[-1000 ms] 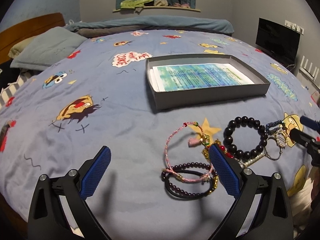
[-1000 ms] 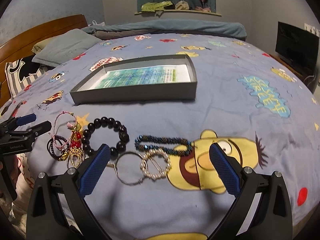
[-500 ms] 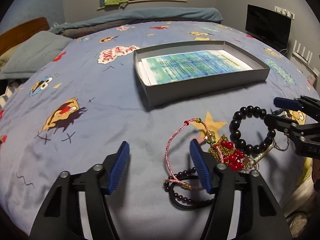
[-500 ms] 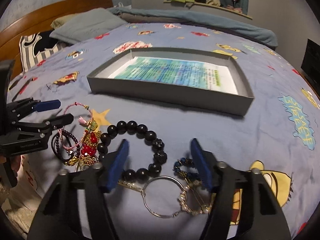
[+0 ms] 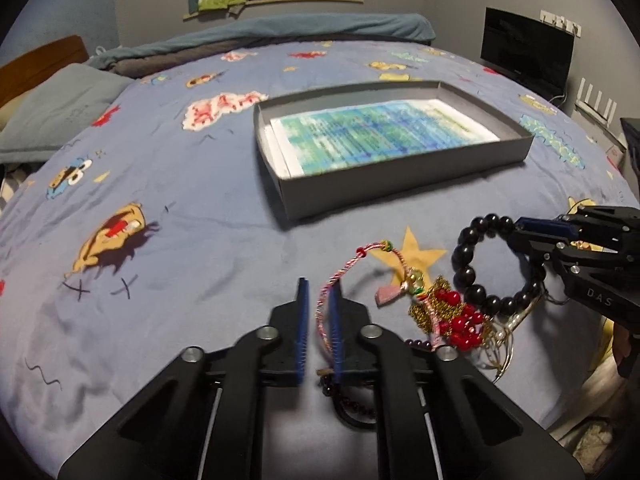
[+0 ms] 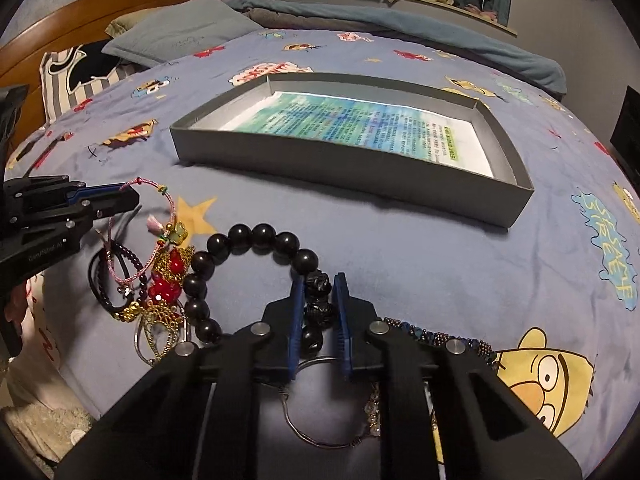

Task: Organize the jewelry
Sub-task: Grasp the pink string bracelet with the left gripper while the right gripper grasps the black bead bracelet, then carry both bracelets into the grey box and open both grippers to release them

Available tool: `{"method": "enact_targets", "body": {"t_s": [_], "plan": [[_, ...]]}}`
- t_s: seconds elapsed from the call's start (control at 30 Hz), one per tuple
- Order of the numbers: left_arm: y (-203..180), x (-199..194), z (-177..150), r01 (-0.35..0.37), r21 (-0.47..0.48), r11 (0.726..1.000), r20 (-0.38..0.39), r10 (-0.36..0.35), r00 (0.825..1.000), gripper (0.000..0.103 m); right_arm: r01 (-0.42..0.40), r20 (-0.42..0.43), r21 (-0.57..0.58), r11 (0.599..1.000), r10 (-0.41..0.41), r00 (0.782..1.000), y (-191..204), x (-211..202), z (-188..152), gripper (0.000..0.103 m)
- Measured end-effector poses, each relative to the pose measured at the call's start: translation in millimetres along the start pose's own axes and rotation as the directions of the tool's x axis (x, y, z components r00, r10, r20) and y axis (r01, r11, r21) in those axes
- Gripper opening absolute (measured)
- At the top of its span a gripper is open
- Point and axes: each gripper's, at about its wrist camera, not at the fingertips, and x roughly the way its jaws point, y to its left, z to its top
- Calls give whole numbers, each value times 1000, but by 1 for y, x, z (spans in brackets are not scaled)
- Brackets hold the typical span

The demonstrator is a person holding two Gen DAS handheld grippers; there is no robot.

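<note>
A pile of jewelry lies on the blue cartoon bedspread in front of a shallow grey box (image 5: 404, 184) (image 6: 344, 178). My left gripper (image 5: 319, 284) is shut on the pink cord bracelet (image 5: 326, 280) (image 6: 170, 204), its blue pads pinching the cord. My right gripper (image 6: 318, 280) is shut on the black bead bracelet (image 6: 252, 238) (image 5: 466, 264). Beside them lie a red-and-gold beaded piece (image 5: 448, 312) (image 6: 168, 284), a dark purple bead bracelet (image 6: 104, 280), a thin wire hoop (image 6: 316, 432) and a blue beaded chain (image 6: 436, 338).
The grey box holds a blue-green printed sheet (image 6: 360, 120). Pillows (image 6: 176, 32) and a wooden headboard (image 6: 100, 4) lie at the far left. A black monitor (image 5: 524, 50) stands at the right of the bed. The bed edge drops off near the jewelry.
Both grippers have closed from wide open. The left one moved onto the pink cord bracelet and pinched it; the right one moved onto the black bead bracelet and pinched it.
</note>
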Motion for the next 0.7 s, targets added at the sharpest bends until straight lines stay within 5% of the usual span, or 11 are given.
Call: {"method": "enact_targets", "body": {"t_s": [0.7], "plan": [[13, -59, 45, -28, 3, 1000, 163, 27, 986, 5, 16, 181, -7, 1000, -14, 983, -6, -55, 49, 15]]}}
